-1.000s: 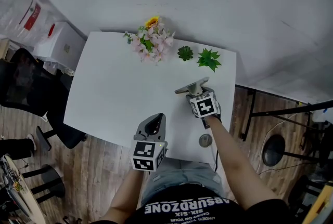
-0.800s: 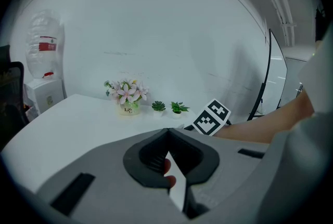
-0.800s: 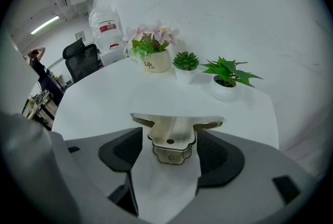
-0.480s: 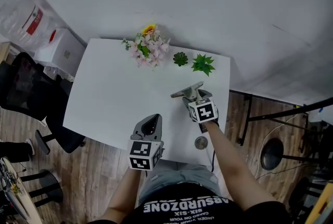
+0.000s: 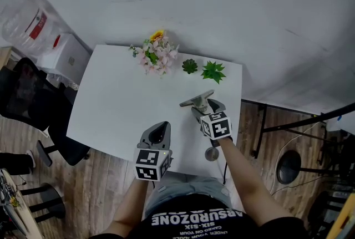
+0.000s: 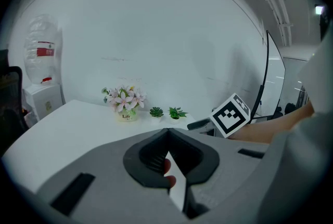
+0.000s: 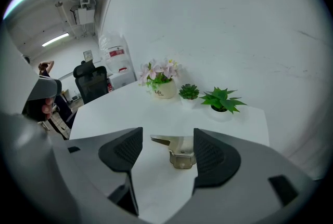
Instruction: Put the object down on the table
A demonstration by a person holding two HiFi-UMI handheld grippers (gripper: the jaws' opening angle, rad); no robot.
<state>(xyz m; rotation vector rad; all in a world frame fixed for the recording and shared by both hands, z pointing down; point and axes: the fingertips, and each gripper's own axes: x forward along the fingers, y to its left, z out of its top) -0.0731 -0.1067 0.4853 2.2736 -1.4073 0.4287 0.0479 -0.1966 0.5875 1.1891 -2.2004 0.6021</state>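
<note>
A silvery metal lever piece [image 5: 195, 100] lies flat on the white table [image 5: 116, 99], right of its middle. My right gripper [image 5: 203, 108] stands open just behind the piece, its jaws apart on either side and not touching it. In the right gripper view the metal piece [image 7: 179, 151] rests on the tabletop between the spread dark pads [image 7: 214, 155] of the right gripper [image 7: 167, 154]. My left gripper [image 5: 160, 130] hovers by the table's near edge with its jaws shut and nothing in them. In its own view the left gripper [image 6: 167, 153] shows closed jaws.
At the table's far edge stand a flower pot [image 5: 155, 55], a small succulent [image 5: 189, 66] and a leafy green plant [image 5: 213, 71]. A round metal disc [image 5: 211, 153] lies near the front right corner. A black chair [image 5: 22, 88] and a water bottle [image 5: 25, 16] are left of the table.
My right gripper has drawn back a little from the metal piece, which stays on the table. The left gripper has hardly moved.
</note>
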